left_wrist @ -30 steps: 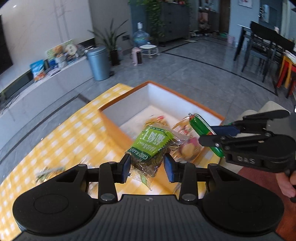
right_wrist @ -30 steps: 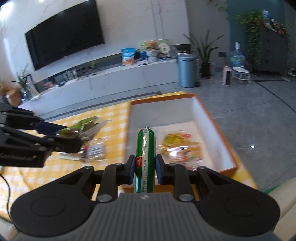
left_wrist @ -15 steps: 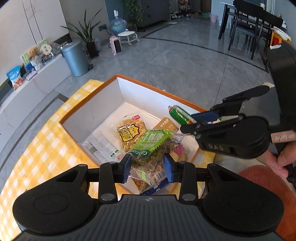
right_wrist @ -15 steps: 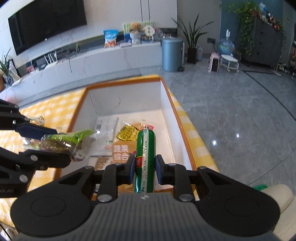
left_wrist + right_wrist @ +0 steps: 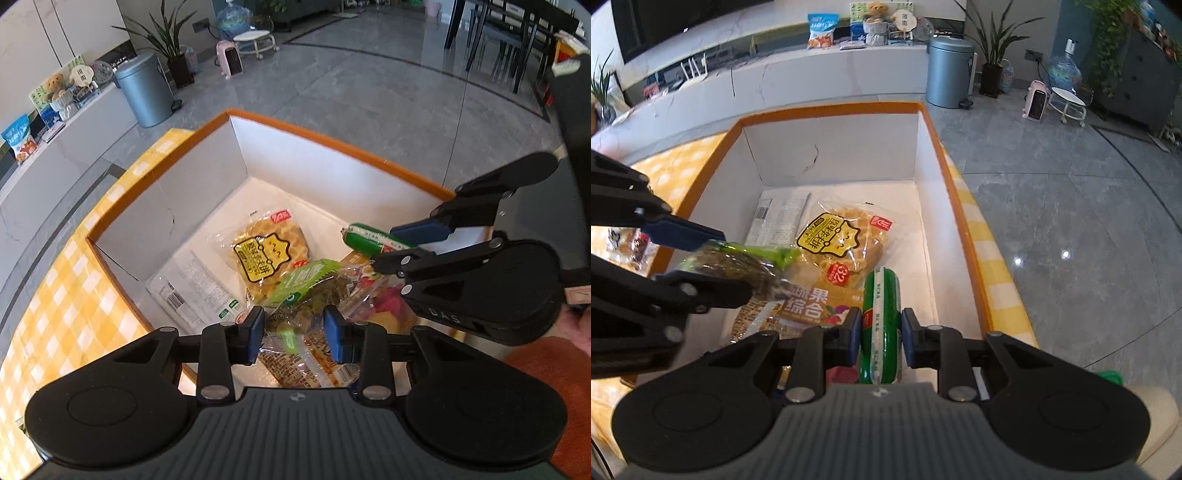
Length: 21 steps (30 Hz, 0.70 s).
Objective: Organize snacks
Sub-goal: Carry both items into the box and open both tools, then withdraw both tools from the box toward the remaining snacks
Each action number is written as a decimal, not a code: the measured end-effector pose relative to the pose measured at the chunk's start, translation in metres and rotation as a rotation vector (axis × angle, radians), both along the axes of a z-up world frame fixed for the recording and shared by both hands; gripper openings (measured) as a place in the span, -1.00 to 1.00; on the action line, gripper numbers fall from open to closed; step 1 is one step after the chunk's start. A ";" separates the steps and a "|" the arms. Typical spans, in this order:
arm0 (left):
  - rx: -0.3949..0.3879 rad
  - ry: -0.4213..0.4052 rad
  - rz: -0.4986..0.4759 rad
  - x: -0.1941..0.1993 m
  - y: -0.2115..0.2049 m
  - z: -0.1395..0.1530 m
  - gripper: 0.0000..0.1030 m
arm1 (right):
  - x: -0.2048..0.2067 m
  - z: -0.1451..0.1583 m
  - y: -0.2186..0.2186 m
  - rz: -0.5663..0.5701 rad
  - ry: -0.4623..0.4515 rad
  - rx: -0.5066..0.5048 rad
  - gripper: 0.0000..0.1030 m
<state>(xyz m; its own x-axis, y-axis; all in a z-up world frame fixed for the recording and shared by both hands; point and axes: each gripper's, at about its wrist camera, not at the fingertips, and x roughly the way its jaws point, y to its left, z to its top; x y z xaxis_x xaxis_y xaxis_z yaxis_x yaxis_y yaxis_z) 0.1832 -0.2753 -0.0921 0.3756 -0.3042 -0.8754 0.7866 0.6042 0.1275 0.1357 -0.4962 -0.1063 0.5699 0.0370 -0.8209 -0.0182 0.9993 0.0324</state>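
Note:
My left gripper (image 5: 294, 334) is shut on a green-topped snack packet (image 5: 308, 286) and holds it over the near part of the orange-rimmed white box (image 5: 332, 144). The packet also shows in the right wrist view (image 5: 738, 264). My right gripper (image 5: 880, 332) is shut on a green sausage stick (image 5: 881, 317), held above the box's right side; the stick also shows in the left wrist view (image 5: 373, 242). In the box (image 5: 831, 110) lie a yellow waffle packet (image 5: 842, 240), an orange fruit-chip bag (image 5: 812, 304) and a white packet (image 5: 781, 216).
The box stands on a yellow checked tablecloth (image 5: 74, 306). More snack packets (image 5: 626, 245) lie on the cloth left of the box. Grey tiled floor (image 5: 1071, 206) drops off beyond the table's right edge. A grey bin (image 5: 947, 72) stands far behind.
Both grippers have moved forward and down over the box, carrying their snacks. The box interior now fills both views. Neither grip has changed.

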 end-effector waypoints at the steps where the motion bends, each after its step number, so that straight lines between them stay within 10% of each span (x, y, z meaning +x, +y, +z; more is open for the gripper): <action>1: 0.011 -0.004 -0.002 0.001 -0.001 -0.002 -0.27 | 0.002 -0.001 0.002 0.005 0.004 -0.010 -0.59; 6: 0.046 -0.020 -0.005 0.003 0.000 -0.009 -0.27 | 0.005 -0.002 0.006 0.006 0.008 -0.050 -0.53; 16: 0.142 -0.024 -0.028 -0.001 -0.002 -0.021 -0.26 | -0.012 0.008 0.026 0.035 -0.055 -0.126 0.31; 21: 0.160 -0.044 -0.040 -0.008 0.002 -0.018 0.07 | -0.018 0.009 0.029 0.036 -0.046 -0.139 0.33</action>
<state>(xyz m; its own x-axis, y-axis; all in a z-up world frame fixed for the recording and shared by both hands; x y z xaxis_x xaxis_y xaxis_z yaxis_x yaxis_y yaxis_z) 0.1754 -0.2733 -0.1105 0.4054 -0.1780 -0.8967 0.8012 0.5415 0.2547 0.1179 -0.4672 -0.0971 0.6076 -0.0540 -0.7924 -0.0522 0.9928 -0.1077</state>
